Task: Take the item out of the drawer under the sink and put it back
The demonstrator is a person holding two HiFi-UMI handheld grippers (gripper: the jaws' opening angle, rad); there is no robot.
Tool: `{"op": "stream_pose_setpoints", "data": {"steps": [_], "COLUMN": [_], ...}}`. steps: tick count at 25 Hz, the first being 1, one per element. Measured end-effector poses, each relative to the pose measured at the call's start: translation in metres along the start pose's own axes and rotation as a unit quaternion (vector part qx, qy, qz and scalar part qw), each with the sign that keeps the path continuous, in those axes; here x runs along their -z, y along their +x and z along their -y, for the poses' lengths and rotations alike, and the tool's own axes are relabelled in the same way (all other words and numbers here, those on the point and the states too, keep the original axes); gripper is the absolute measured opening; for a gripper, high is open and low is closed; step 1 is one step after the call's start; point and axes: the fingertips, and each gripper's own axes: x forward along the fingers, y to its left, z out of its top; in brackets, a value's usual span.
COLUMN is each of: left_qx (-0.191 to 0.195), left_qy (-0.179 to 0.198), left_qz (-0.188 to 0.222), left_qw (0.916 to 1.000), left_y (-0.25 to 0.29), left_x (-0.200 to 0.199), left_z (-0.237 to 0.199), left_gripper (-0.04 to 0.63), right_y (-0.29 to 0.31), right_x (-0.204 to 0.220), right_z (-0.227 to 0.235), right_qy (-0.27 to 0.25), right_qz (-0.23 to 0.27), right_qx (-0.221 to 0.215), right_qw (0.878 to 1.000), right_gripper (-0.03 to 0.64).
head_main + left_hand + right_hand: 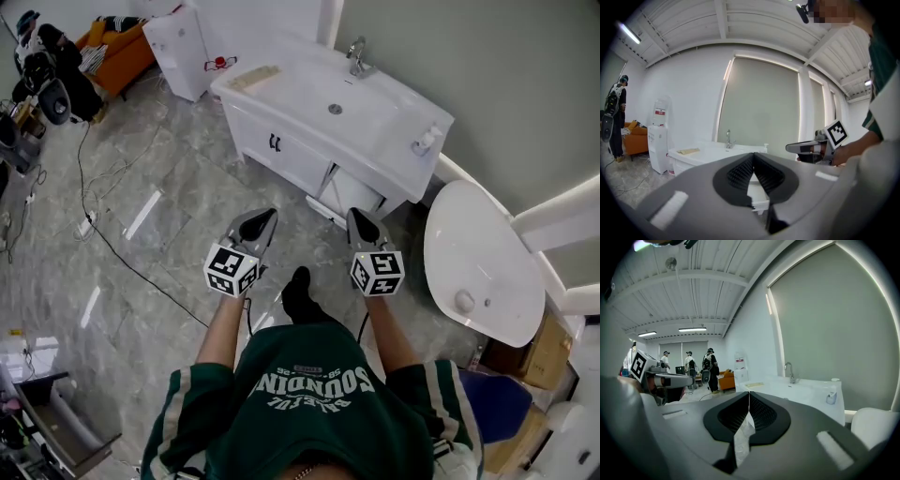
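Head view first: where were the grippers against the sink cabinet (281, 150)?

Both hung in front of it, clear of it, pointing at its front. The right gripper (355, 214) was straight before the drawer (349, 191) under the sink (401, 131), which stood pulled out a little. The left gripper (271, 215) was off to that drawer's side.

And the fingers?

In the left gripper view the fingers (737, 174) were pressed together at the tips with nothing between them. In the right gripper view the fingers (765, 414) were likewise pressed together and held nothing.

And the item?

I could not make it out. From above the drawer showed only white, and it lay ahead of both pairs of fingertips, touched by neither.
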Motion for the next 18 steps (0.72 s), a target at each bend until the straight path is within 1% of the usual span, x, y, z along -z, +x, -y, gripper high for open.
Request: {"op": "stream_pose_setpoints", "data": {"steps": [6, 10, 14, 18], "left_qx": [-0.002, -0.004, -0.002, 0.005], "left_qy": [-0.003, -0.003, -0.001, -0.003], "left_qz": [-0.007, -0.009, -0.010, -0.018], "left_qw": [1.0000, 0.9999, 1.0000, 0.9998], "left_y": [0.046, 0.079, 0.109, 0.134], "left_x": [-0.011, -0.024, -0.034, -0.037], "left_z": [-0.057, -0.094, -0.122, -0.140], "left_gripper": [0.051, 0.051, 0.051, 0.051], "right_y": [0.075, 0.118, 0.154, 0.180], "right_x": [-0.010, -0.025, -0.038, -0.043], "right_z": [0.021, 0.034, 0.047, 0.055], "right_qy": [0.002, 0.005, 0.009, 0.011], "right_qz": [-0.010, -0.009, -0.007, -0.013], "right_qx": [-0.003, -0.002, -0.003, 0.000], "right_qw": [1.000, 1.000, 1.000, 1.000], "right_gripper": [0.003, 0.003, 0.003, 0.003]}}
